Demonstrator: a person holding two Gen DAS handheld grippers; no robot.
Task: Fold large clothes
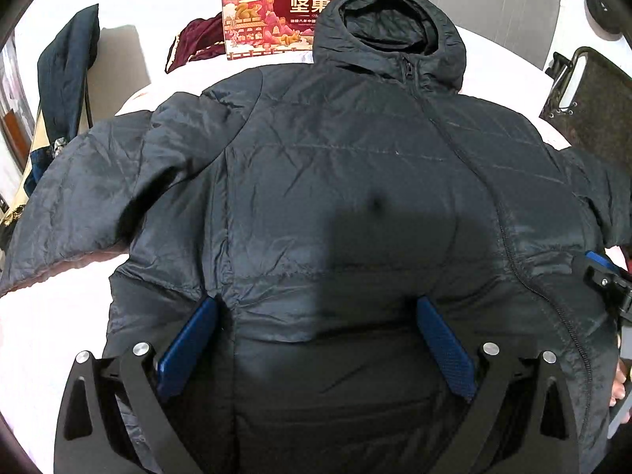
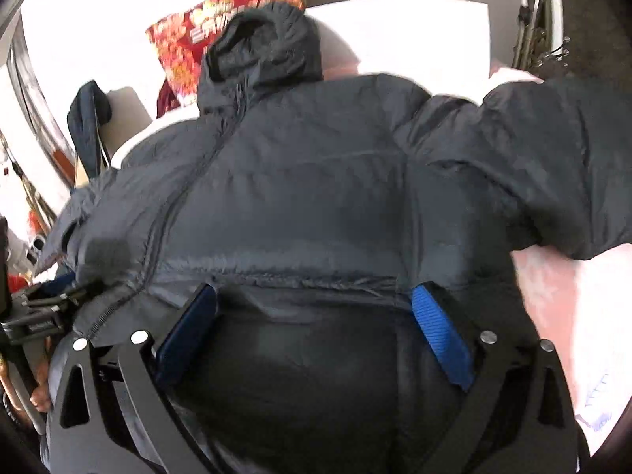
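A black hooded puffer jacket (image 1: 335,150) lies front up, zipped, on a pale bed-like surface (image 1: 51,316), hood at the far end and both sleeves spread sideways. My left gripper (image 1: 316,304) is open over the jacket's lower left panel, its blue pads (image 1: 189,351) wide apart with fabric bulging between them. In the right wrist view the same jacket (image 2: 316,181) fills the frame. My right gripper (image 2: 314,292) stands open over the lower right panel, just below a stitched ridge. Each gripper shows at the edge of the other's view: the right gripper (image 1: 604,280) and the left gripper (image 2: 43,308).
A red printed snack box (image 1: 268,12) stands behind the hood, with a dark red cloth (image 1: 193,39) beside it. A chair with a dark garment (image 1: 67,71) is at the far left. A dark bag-like object (image 1: 588,106) sits at the right. A hand (image 1: 620,387) shows at the right edge.
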